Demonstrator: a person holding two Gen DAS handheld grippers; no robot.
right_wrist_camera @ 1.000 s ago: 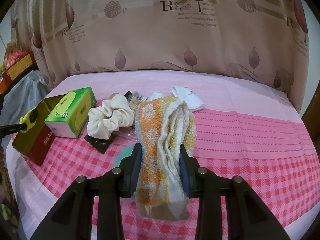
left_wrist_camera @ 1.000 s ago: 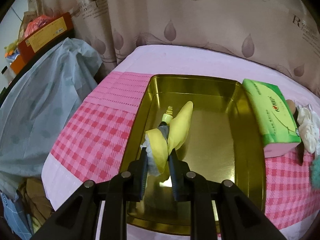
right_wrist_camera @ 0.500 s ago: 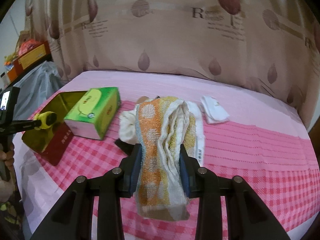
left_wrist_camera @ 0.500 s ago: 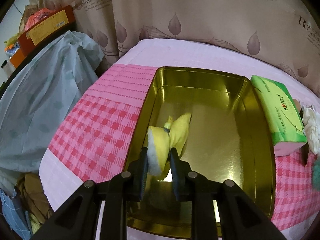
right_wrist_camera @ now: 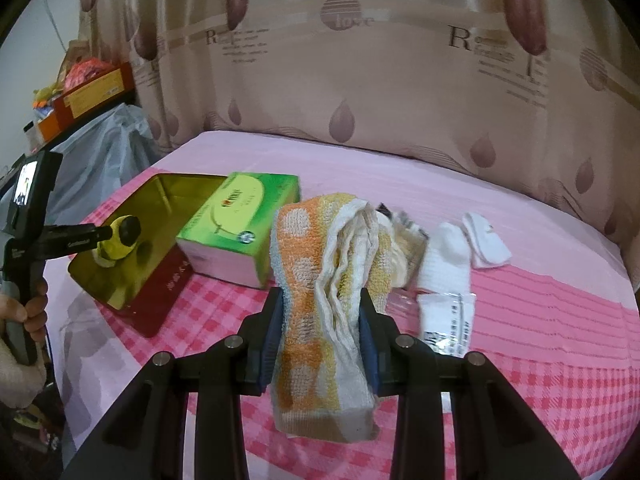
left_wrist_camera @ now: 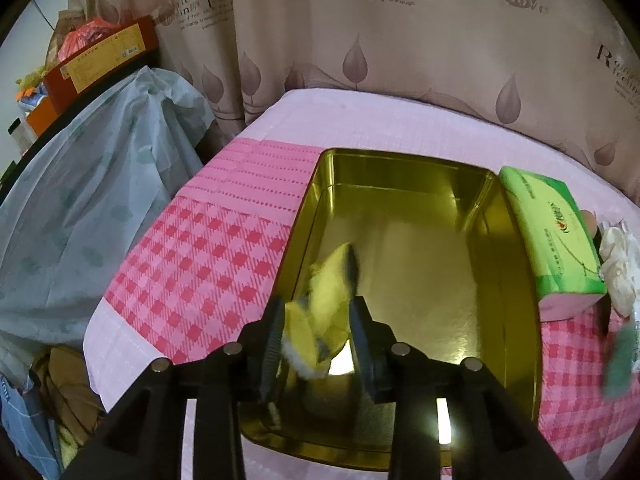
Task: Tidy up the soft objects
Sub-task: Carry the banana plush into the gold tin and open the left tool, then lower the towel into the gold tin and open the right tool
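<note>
left fingers (left_wrist_camera: 318, 322) opening, yellow cloth (left_wrist_camera: 320, 312) between | right fingers (right_wrist_camera: 320, 320) grasping towel (right_wrist_camera: 324, 300)

**Room inside the tin, crowding beside it**

The gold tin (left_wrist_camera: 500, 248) is bare across most of its floor, open from above. The green tissue box (right_wrist_camera: 240, 224) stands against the tin's right wall. Beyond the box, white socks (right_wrist_camera: 486, 240) and packets clutter the bed (right_wrist_camera: 520, 208).

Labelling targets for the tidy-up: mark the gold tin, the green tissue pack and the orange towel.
gold tin (left_wrist_camera: 404, 160): left wrist view, far rim.
green tissue pack (right_wrist_camera: 236, 210): right wrist view, top face.
orange towel (right_wrist_camera: 298, 248): right wrist view, orange fold above the pads.
</note>
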